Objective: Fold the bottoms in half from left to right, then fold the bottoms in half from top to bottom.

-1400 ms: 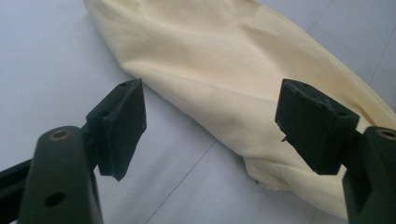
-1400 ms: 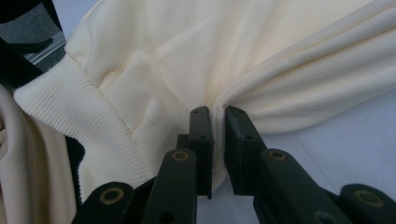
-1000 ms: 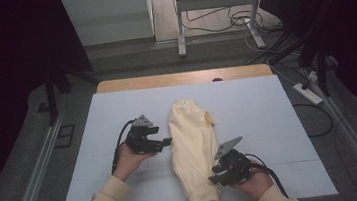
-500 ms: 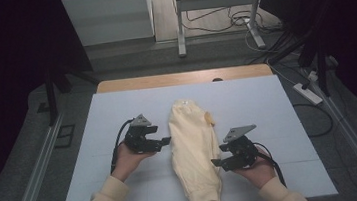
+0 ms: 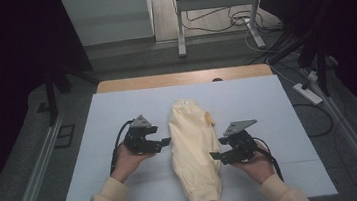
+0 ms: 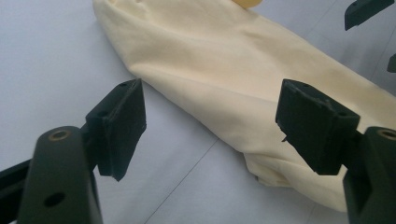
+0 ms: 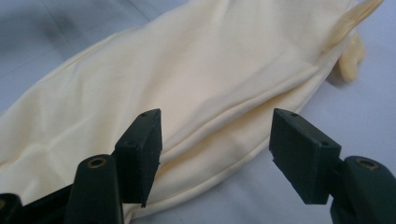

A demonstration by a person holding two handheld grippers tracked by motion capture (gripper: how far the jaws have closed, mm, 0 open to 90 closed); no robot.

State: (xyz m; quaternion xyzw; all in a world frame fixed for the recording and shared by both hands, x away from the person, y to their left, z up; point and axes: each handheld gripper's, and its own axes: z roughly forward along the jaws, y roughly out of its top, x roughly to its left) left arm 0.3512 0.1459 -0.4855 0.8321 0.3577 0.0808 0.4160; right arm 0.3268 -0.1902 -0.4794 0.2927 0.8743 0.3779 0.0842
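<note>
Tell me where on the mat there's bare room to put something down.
The blue mat lies bare left of the left gripper, right of the right gripper, and beyond the folded yellow garment towards the wooden edge. The middle is crowded: both grippers sit close beside the garment.

A power strip [image 5: 308, 93] lies beside the table [image 5: 117, 112].

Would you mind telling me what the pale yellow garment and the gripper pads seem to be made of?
Garment: soft matte woven or knit cloth, probably cotton; it creases and drapes in folds. Pads: black, dull, likely rubber or plastic, with moulded edges and small holes.
</note>
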